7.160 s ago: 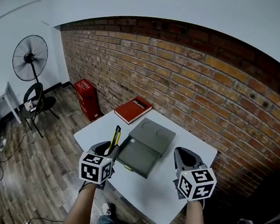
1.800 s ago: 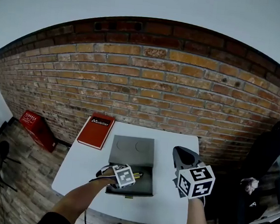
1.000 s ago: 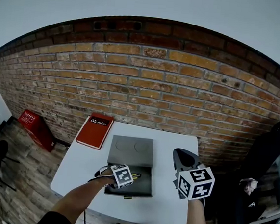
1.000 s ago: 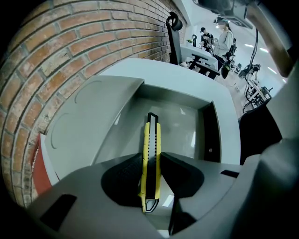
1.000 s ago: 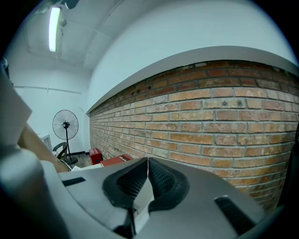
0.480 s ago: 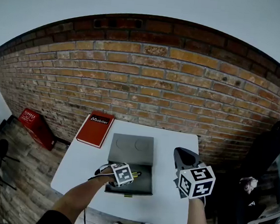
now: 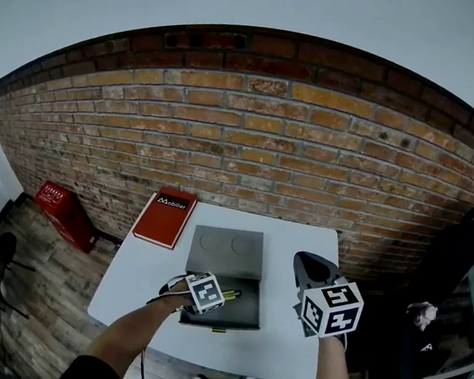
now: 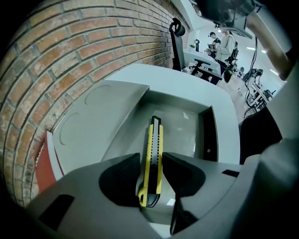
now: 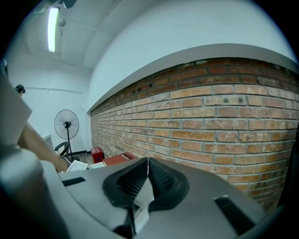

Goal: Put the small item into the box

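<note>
Now the left gripper (image 8: 150,164) is spreading its jaws off the yellow utility knife (image 8: 154,140), which lies between them inside the open box (image 8: 182,128). A crooked withdrawal could drag it back toward six o'clock. At three o'clock, the right gripper (image 7: 312,271) hangs pinched together, empty.

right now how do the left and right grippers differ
The left gripper has its jaws opening, with the yellow knife between them; the right gripper has them together and empty. The left gripper hangs over the open box; the right gripper faces the brick wall. Both carry a marker cube.
</note>
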Demonstrator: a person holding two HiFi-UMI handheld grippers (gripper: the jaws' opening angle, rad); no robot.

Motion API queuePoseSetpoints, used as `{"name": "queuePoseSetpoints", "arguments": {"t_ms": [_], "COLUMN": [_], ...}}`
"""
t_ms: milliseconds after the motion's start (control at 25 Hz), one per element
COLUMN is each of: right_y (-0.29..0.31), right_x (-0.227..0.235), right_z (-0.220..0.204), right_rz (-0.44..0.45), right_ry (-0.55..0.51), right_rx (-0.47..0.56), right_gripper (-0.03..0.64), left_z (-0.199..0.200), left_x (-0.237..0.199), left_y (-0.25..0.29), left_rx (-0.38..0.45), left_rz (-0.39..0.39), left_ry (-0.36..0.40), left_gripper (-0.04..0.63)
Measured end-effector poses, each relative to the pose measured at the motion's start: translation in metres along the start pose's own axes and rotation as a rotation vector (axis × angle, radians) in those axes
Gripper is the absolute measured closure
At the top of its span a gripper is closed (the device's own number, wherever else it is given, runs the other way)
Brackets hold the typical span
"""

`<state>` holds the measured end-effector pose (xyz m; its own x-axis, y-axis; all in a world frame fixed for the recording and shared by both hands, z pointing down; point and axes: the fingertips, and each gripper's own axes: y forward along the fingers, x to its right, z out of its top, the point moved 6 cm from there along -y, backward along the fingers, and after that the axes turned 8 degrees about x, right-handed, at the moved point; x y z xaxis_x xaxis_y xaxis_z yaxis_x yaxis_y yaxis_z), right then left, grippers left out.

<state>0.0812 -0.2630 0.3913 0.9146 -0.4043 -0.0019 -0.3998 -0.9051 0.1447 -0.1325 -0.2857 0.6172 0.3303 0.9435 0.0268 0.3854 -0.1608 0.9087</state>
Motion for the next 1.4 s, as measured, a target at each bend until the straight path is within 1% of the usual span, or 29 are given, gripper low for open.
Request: {"name": "queuePoseSetpoints", "arguments": {"t_ms": [240, 360, 480, 640, 760, 880, 1160, 1400], "right_y": [0.003, 0.005, 0.006, 0.011, 0.014, 0.016, 0.022, 0.024], "right_x": [-0.005, -0.009, -0.012, -0.019, -0.024, -0.026, -0.029, -0.03], "right_z": [0.001, 0.004, 0.004, 0.007, 0.008, 0.009, 0.013, 0.018], "right_rz": [0.016, 0.028, 0.037, 0.053, 0.066, 0.074, 0.087, 0.089], "right_ry": [-0.001, -0.004, -0.006, -0.009, -0.011, -0.011, -0.011, -0.013], "right_rx": [0.0, 0.004, 0.006, 0.012, 0.015, 0.017, 0.025, 0.04], "right_gripper": [0.597, 0.595, 0.595, 0.597, 0.597, 0.595, 0.597, 0.597], "left_z": [0.0, 0.003, 0.005, 0.011, 0.012, 0.019, 0.021, 0.026], "left_x": [-0.005, -0.009, -0.012, -0.022, -0.023, -0.031, -0.05, -0.063], "left_y": [-0.014, -0.022, -0.035, -0.054, -0.064, -0.078, -0.113, -0.145], "left_rx": [0.03, 0.075, 0.111, 0.178, 0.204, 0.274, 0.374, 0.465], "left_rz": [0.032, 0.056, 0.082, 0.149, 0.156, 0.189, 0.263, 0.34], "left_ry": [-0.016, -0.019, -0.041, -0.054, -0.078, -0.093, -0.195, -0.238], "left_gripper": [0.434, 0.434, 0.434, 0.436, 0.437, 0.445, 0.462, 0.492]}}
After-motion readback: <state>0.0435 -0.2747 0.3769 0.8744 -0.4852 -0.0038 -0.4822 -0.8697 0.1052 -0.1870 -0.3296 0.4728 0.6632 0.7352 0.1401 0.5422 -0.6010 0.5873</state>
